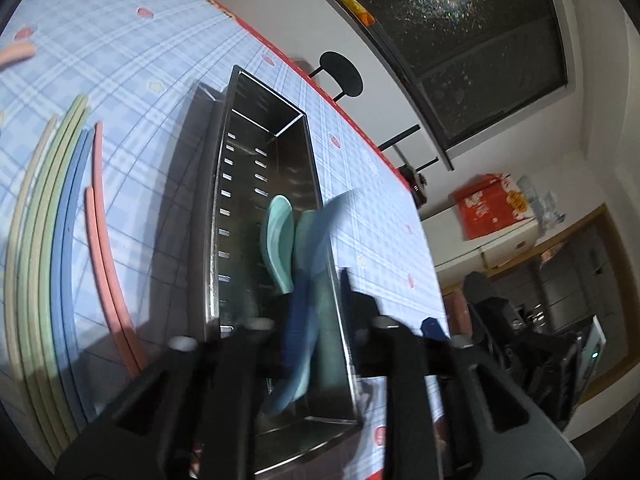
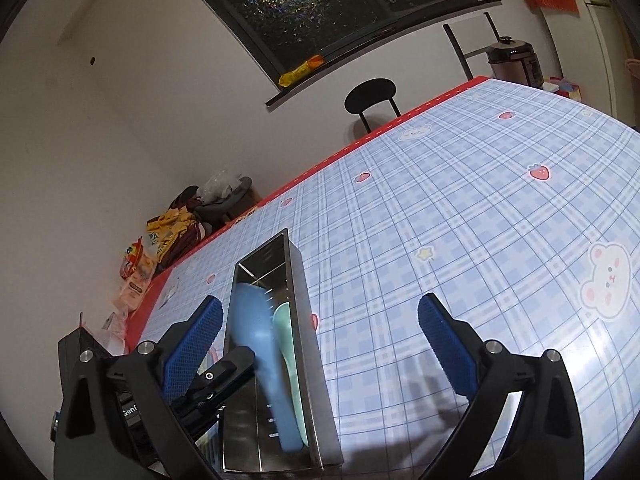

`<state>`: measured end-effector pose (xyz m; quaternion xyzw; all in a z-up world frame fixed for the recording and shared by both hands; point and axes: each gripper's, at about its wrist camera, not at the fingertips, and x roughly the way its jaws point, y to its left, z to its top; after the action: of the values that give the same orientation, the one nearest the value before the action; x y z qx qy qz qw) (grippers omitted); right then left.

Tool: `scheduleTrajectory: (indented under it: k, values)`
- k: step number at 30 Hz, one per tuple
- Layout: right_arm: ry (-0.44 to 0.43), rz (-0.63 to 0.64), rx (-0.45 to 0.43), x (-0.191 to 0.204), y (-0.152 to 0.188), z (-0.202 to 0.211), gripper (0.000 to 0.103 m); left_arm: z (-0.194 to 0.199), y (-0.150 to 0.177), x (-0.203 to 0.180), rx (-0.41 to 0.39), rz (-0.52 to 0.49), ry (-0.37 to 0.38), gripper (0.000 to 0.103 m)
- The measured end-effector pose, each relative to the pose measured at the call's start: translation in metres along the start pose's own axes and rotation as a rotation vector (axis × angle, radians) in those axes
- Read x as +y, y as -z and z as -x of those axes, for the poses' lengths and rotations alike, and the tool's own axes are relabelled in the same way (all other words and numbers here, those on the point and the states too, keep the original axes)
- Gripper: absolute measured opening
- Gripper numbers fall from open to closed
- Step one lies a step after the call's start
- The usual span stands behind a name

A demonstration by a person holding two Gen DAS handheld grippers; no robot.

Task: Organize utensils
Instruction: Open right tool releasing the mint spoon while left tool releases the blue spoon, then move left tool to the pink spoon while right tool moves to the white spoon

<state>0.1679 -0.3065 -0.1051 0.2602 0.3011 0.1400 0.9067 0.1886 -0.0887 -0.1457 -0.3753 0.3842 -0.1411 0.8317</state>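
On the bench (image 1: 132,68), going from left to right, long chopsticks (image 1: 48,240) in pink, blue, green and cream are lying beside the metal holder (image 1: 216,216). Inside the holder, a mint spoon (image 1: 278,236) is sitting and a blue spoon (image 1: 298,344) is looking blurry, as if dropping in. The left gripper (image 1: 316,356) is hanging over it, partly open; I think it is letting go. The right gripper (image 2: 320,344) is standing wide open, holding nothing. To do this well, I would be waiting for the blue spoon to settle, then lifting away without bumping the holder.
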Motion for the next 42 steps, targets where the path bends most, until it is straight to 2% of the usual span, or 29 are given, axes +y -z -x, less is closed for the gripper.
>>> scheduleTrajectory:
  k: [6,9,10,14,19,23,28,32,42]
  values:
    - [-0.001,0.011,-0.004,0.002,0.001,0.002,0.097,0.018,-0.005,-0.005,-0.048,-0.071,-0.045,0.056]
    - [0.008,0.037,-0.003,0.006,0.002,0.0,0.097,0.041,-0.011,-0.013,-0.105,-0.159,-0.086,0.073]
    - [0.009,0.052,-0.003,0.009,0.003,0.0,0.097,0.049,-0.013,-0.016,-0.124,-0.192,-0.103,0.083]
    - [-0.004,0.122,-0.005,0.023,0.008,-0.002,0.097,0.078,-0.017,-0.024,-0.182,-0.321,-0.168,0.096]
    - [-0.061,0.245,-0.027,0.049,0.02,0.0,0.097,0.125,-0.021,-0.009,-0.243,-0.439,-0.251,0.097]
    - [-0.063,0.338,-0.013,0.07,0.032,-0.001,0.097,0.159,-0.024,0.013,-0.278,-0.502,-0.334,0.097]
    - [-0.06,0.442,-0.023,0.096,0.052,0.007,0.097,0.187,-0.022,0.043,-0.266,-0.586,-0.455,0.097]
    - [-0.081,0.508,0.002,0.114,0.068,0.01,0.097,0.201,-0.017,0.062,-0.268,-0.647,-0.518,0.097]
    - [-0.118,0.599,0.175,0.154,0.115,-0.005,0.097,0.216,-0.005,0.098,-0.175,-0.766,-0.415,0.097]
